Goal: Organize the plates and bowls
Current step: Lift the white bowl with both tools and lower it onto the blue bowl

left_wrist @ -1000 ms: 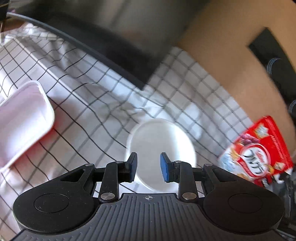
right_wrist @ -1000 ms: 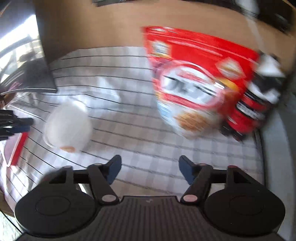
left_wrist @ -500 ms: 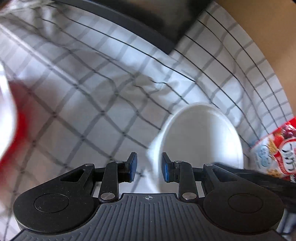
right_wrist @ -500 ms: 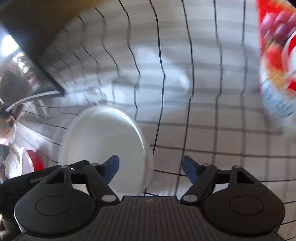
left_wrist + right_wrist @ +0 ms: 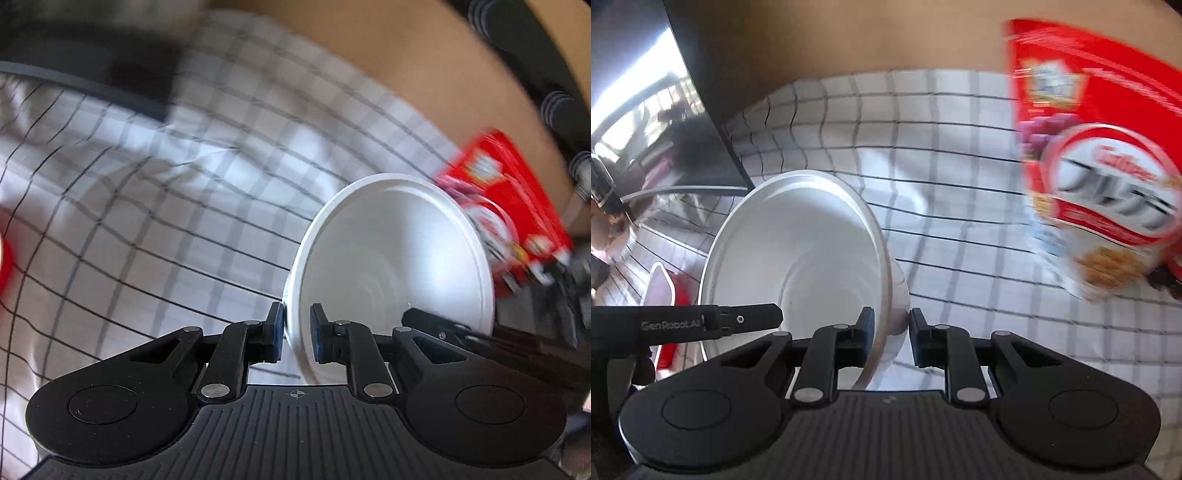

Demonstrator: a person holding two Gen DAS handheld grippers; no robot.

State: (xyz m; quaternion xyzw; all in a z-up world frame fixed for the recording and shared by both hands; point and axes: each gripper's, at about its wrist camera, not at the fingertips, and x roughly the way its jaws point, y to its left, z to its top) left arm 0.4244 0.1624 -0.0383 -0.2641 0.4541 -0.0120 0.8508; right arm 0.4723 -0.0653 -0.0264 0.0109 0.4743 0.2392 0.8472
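Left tool (image 5: pixel 297 338) and right tool (image 5: pixel 892 341) just clamped shut.

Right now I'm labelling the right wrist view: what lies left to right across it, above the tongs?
Other tongs' arm → white bowl → checked cloth → red cereal bag.

Formerly lying flat on the checked cloth (image 5: pixel 155 221), white bowl (image 5: pixel 391 258) now tilted up on edge beside the red cereal bag (image 5: pixel 1100 166). Left gripper (image 5: pixel 297 336) and right gripper (image 5: pixel 892 339) just closed, clamping opposite rim sections (wall between blue pads).
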